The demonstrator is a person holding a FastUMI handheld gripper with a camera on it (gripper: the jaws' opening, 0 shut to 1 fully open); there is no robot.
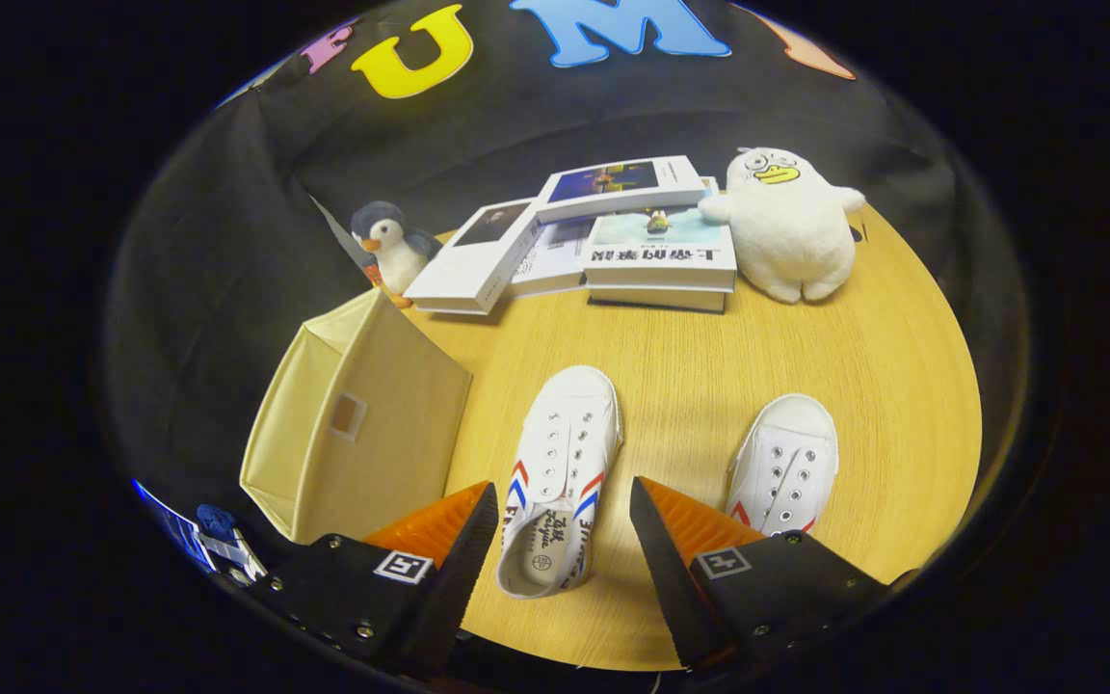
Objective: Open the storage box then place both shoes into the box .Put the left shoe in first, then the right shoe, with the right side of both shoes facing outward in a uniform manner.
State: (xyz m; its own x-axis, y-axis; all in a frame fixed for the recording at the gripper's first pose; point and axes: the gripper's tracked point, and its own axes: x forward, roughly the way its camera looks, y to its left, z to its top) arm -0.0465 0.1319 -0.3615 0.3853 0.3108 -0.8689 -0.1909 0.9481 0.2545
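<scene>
- Round wooden table [786,386] fills the mid and lower frame, w/ black cloth wall behind it across the top.
- My gripper [563,535] sits at bottom centre, fingers spread wide, holding nothing.
- Left finger [463,549] is at lower left of centre, right finger [656,549] at lower right of centre; neither touches a shoe.
- Shoe nearest me [560,472] lies on the table between the fingers, heel opening toward me, toe pointing up-frame. White canvas, no laces, red + blue stripes on both sides, dark print on the insole.
- Second shoe [786,463] is right of centre, just beyond the right finger. Same white canvas type, toe up-frame, heel end hidden behind the finger. Apart from the first shoe, w/ bare wood between.
- Can't tell from here which shoe is left and which is right.
- Storage box [353,424] is at left of centre, beige fabric, at the table's left edge, lid shut as far as I can see, small label pocket on the side facing me. Near the first shoe but not touching.
- Books [594,241] are stacked and fanned out at upper centre, at the far side of the table.
- Penguin plush [389,249] stands upper left, just behind the box and beside the books.
- White duck-like plush [791,222] stands upper right, touching the books' right end.
- Some blue-white thing at far lower left, too blurred to name.
</scene>
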